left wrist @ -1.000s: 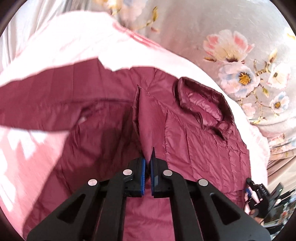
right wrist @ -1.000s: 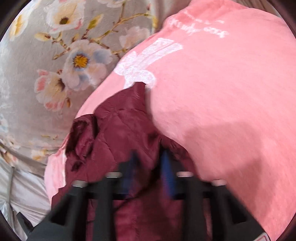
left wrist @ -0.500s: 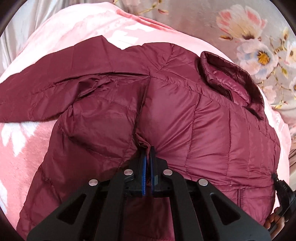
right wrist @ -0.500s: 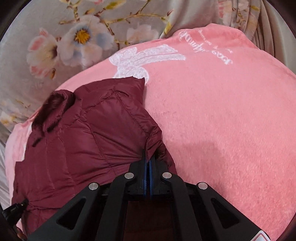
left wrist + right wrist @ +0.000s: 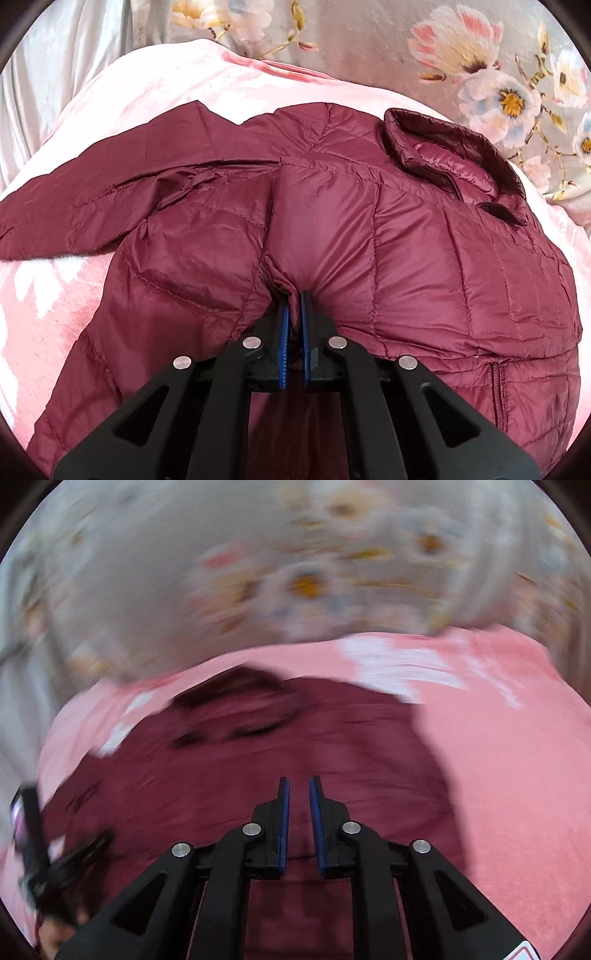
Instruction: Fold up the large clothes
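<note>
A maroon quilted puffer jacket (image 5: 424,266) lies spread on a pink blanket (image 5: 48,310), collar (image 5: 454,162) at the far right, one sleeve (image 5: 92,199) stretched to the left. My left gripper (image 5: 294,295) is shut on a pinched fold of the jacket's body. In the blurred right wrist view the jacket (image 5: 229,775) lies below my right gripper (image 5: 298,781), whose jaws stand slightly apart with nothing between them.
A grey floral sheet (image 5: 369,55) lies beyond the pink blanket, and shows blurred in the right wrist view (image 5: 258,572). The pink blanket (image 5: 517,775) extends to the right of the jacket. The other gripper (image 5: 33,849) shows at the left edge.
My right gripper has let go of the jacket, opened a little and swung away fast. My left gripper keeps its hold; the jacket has settled flatter on the blanket.
</note>
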Available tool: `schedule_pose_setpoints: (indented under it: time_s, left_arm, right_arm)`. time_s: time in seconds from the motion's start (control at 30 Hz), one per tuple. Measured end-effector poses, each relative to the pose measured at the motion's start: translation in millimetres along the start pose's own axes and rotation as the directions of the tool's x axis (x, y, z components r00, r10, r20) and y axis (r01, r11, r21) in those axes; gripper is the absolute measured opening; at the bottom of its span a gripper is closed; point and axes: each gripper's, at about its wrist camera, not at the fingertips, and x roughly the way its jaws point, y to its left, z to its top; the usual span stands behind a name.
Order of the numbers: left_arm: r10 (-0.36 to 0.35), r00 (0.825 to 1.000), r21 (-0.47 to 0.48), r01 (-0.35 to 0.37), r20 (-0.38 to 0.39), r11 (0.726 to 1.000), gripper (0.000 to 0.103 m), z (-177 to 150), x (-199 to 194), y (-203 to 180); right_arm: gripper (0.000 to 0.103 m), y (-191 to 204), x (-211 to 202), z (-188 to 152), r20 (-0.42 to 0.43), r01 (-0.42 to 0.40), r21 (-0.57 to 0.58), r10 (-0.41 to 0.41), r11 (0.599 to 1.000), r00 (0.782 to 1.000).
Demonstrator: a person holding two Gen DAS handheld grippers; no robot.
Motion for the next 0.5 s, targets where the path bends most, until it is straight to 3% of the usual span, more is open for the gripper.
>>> schedule_pose_setpoints:
  time_s: [0.07,0.17,0.37,0.5]
  left_arm:
    - [-0.021,1.0,-0.025,0.021,0.003,0.999,0.006,-0.2,-0.7,4.7]
    - [-0.043,0.999,-0.048,0.043,0.004,0.998,0.006,-0.8,-1.0,8.7]
    - [-0.057,0.998,-0.055,0.058,0.005,0.997,0.009,-0.5,-0.9,8.7]
    - [-0.075,0.997,-0.068,0.075,0.006,0.995,0.01,-0.3,-0.7,10.4]
  right_arm:
    - [0.007,32.8,15.3,-6.2,-0.05,-0.051,-0.071,0.048,0.996,0.998]
    - [0.006,62.3,42.8,-20.2,-0.126,-0.05,-0.142,0.032,0.989,0.992]
    - [0.006,56.9,76.2,-43.8,-0.24,-0.043,-0.108,0.016,0.993,0.971]
    - [0.005,63.2,78.8,-50.2,-0.243,-0.028,-0.13,-0.004,0.991,0.97]
